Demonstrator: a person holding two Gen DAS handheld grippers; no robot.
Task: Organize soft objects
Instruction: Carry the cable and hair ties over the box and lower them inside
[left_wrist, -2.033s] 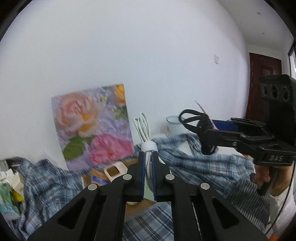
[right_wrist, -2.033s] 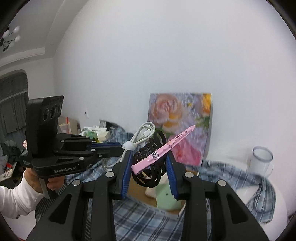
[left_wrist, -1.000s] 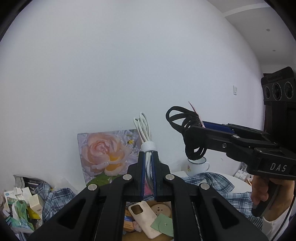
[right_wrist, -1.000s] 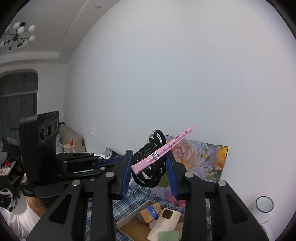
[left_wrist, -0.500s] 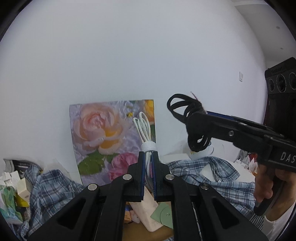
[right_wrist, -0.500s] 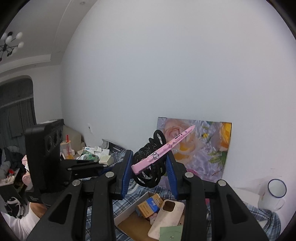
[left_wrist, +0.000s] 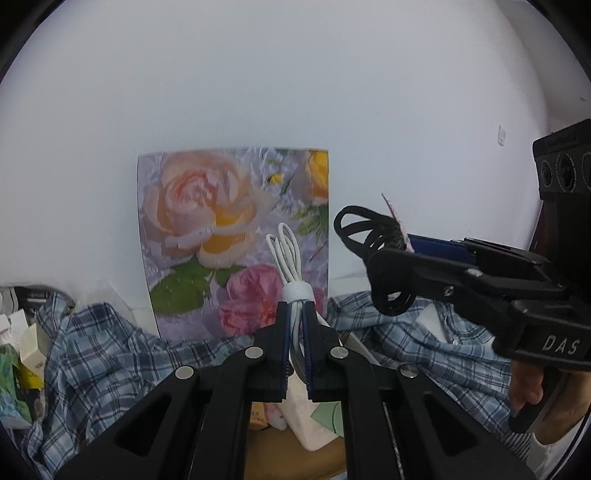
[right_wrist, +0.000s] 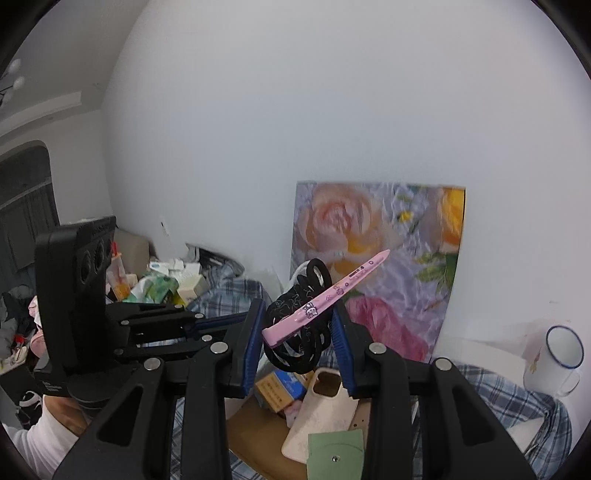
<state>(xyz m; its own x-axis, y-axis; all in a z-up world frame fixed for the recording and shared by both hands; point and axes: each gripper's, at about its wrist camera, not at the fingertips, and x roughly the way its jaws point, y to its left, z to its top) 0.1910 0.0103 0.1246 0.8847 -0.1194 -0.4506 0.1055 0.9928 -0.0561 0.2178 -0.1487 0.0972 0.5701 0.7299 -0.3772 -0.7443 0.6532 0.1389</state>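
Biggest thing here is the white wall, with a rose painting leaning against it. Below that, a blue plaid cloth is rumpled all over the surface, and a cardboard box sits in the middle of it, open on top. Inside the box: a beige phone case, a green pouch overlapping its lower end, and an orange-and-blue carton just beside the case. An enamel mug with a blue rim stands off at the right of the right wrist view, and a pile of small packages sits at the far left.

Now the hands. The left gripper is clamped nearly flat on a coiled white cable – the loops stick up past the fingertips, with a white tie around the bundle just above them. The right gripper is squeezed onto a bunch of black hair ties with a pink hair clip lying slantwise across them, its tip pointing up to the right.

Both grippers hang in the air above the box – side by side, each showing in the other's camera.
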